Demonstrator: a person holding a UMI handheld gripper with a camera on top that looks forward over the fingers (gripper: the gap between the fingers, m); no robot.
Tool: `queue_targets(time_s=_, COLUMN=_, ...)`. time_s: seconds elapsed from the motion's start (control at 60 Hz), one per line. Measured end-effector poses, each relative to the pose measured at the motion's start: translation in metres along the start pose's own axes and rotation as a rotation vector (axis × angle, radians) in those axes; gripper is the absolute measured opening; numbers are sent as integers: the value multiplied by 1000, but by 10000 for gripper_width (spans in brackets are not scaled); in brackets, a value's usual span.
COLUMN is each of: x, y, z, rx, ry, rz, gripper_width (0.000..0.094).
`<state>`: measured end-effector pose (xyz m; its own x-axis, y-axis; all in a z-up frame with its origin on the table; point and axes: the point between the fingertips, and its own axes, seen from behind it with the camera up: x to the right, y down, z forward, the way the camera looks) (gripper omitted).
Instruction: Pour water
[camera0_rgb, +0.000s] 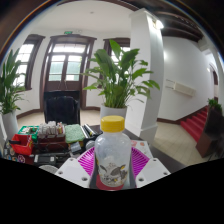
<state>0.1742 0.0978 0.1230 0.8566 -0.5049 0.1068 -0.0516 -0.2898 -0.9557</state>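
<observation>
A clear plastic bottle with a yellow cap and a printed label stands upright between my fingers. My gripper is shut on it: both magenta pads press its sides. The bottle's lower part is hidden below the fingers. It is held up above the furniture beyond. No cup or other vessel for water shows.
A large leafy potted plant in a white pot stands just beyond the bottle. To the left lies a table with colourful boxes. A dark fireplace, tall windows, a white column and red stairs stand further back.
</observation>
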Motion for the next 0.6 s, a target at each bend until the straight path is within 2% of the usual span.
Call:
queue_targets(time_s=0.15, x=-6, y=41, z=19, rx=-36, ry=-49, rz=65, gripper_width=474)
queue_targets(time_s=0.167, x=-5, y=46, z=20, rx=-41, ry=-50, rz=65, gripper_width=498)
queue_targets(time_s=0.183, x=-6, y=40, z=22, rx=-2, ry=-48, rz=72, gripper_width=480)
queue_targets(time_s=0.233, x=-7, y=40, z=19, rx=22, ry=-52, rz=103, gripper_width=477)
queue_targets(time_s=0.4, x=-6, y=39, z=18, rx=49, ry=-80, rz=109, gripper_width=521)
queue_targets(time_s=0.517, x=-6, y=40, z=19, rx=47, ry=-91, rz=122, gripper_width=594)
queue_targets(time_s=0.6, x=-5, y=47, z=10, rx=15, ry=-100, rz=116, gripper_width=744)
